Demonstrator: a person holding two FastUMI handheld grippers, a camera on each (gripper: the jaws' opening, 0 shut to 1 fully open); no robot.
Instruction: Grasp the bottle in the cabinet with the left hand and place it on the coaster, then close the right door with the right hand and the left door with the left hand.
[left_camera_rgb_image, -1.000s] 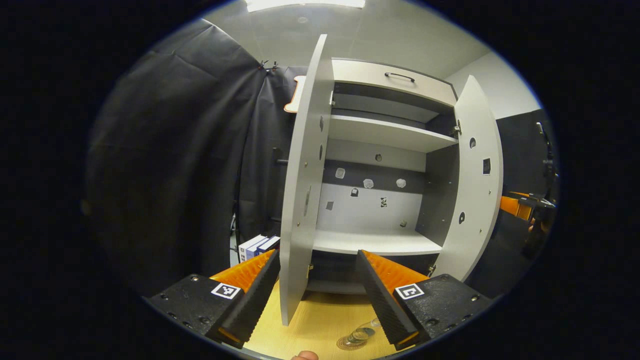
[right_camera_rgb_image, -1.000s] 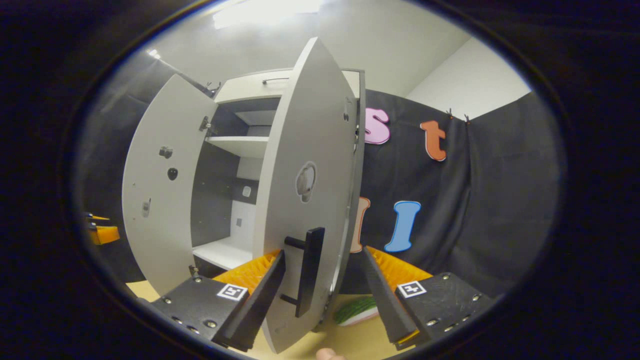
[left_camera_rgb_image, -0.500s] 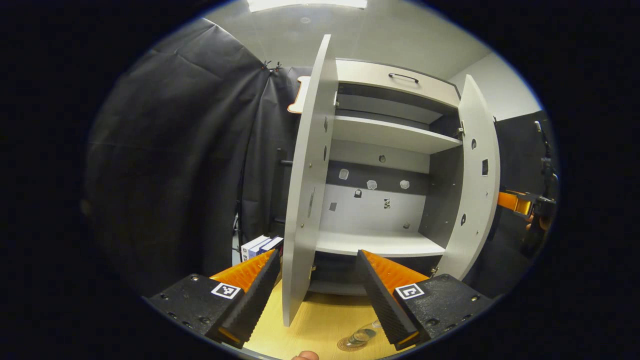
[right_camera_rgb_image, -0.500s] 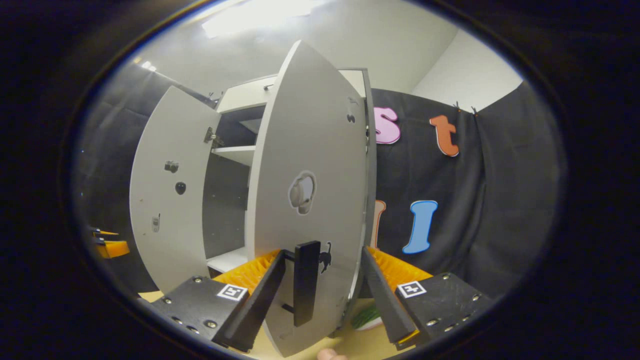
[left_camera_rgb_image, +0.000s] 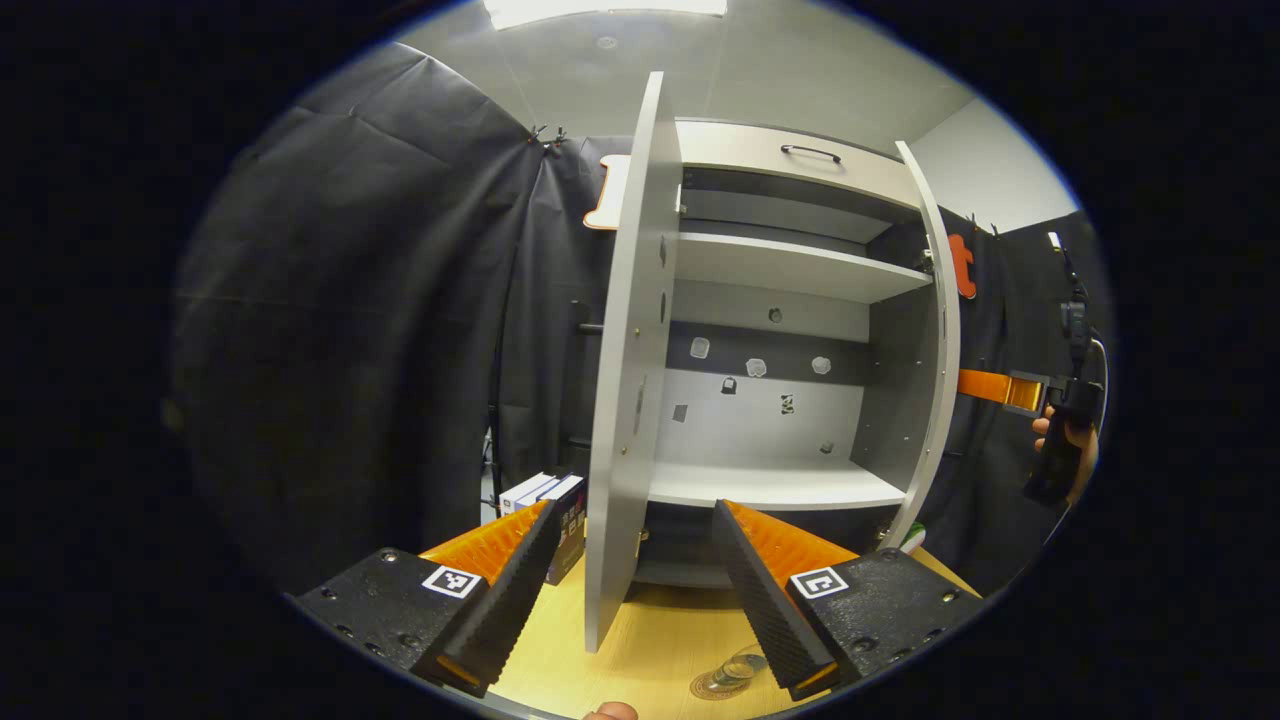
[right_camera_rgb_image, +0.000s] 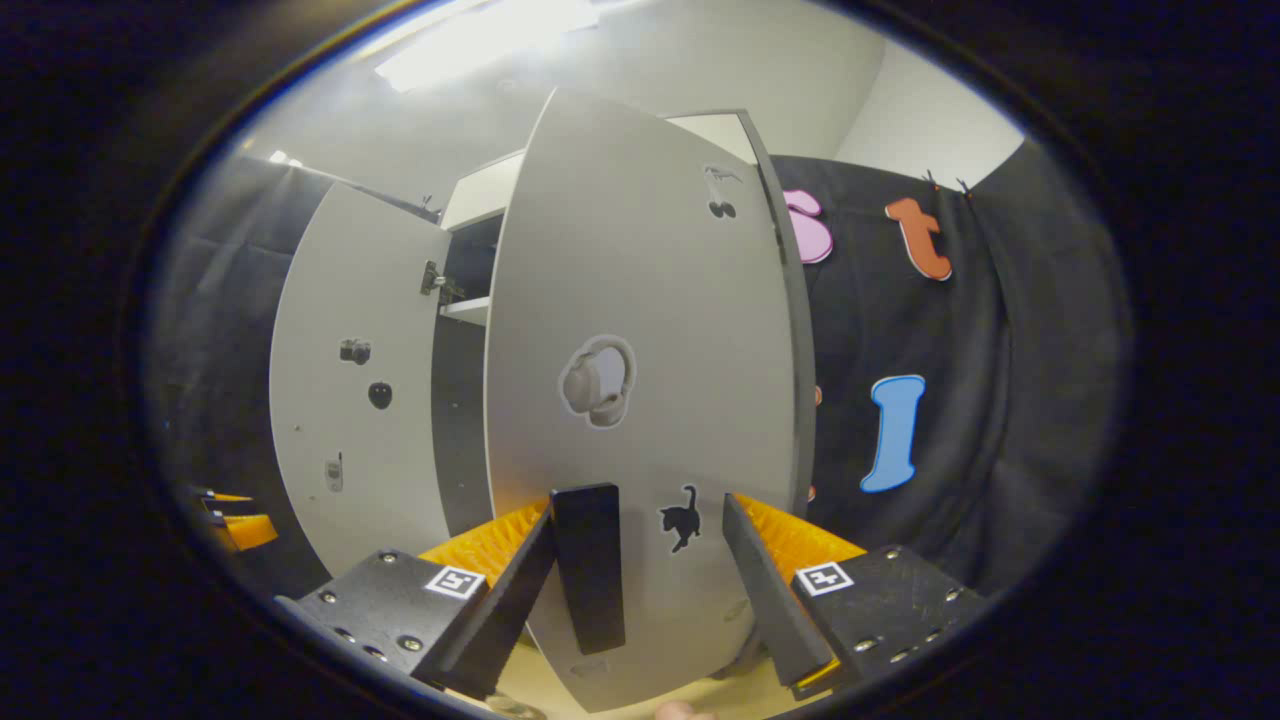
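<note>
Down at the bottom of the left gripper view the left gripper (left_camera_rgb_image: 630, 585) hangs with its fingers spread wide and nothing between them, and just below its right finger the clear bottle (left_camera_rgb_image: 740, 666) sits on the round coaster (left_camera_rgb_image: 712, 686) on the yellow tabletop (left_camera_rgb_image: 650, 640), so the placing step looks done. In the right gripper view the right gripper (right_camera_rgb_image: 640, 585) is equally wide apart, pressed up close against the outer face of the right door (right_camera_rgb_image: 640, 400), with the door's black handle (right_camera_rgb_image: 588, 565) standing between its fingers and nearer the left one; neither finger clamps it, so this reads as a push, not a grip. The risk from here, as a judgement: a push off that narrow handle could slip sideways and let the fingers skid across the panel, or the door could bang the frame if driven too hard. Farther out, the left door (left_camera_rgb_image: 625, 380) stands edge-on and fully open right in front of the left gripper, its lower edge above the tabletop near the bottle; swinging it shut carelessly could bring gripper or door close to the bottle and tip it off the coaster. Beyond, the grey cabinet (left_camera_rgb_image: 790, 160) shows bare shelves (left_camera_rgb_image: 770, 485), the right door's edge (left_camera_rgb_image: 940, 330) partway round, and the other gripper, hand-held, behind it.
</note>
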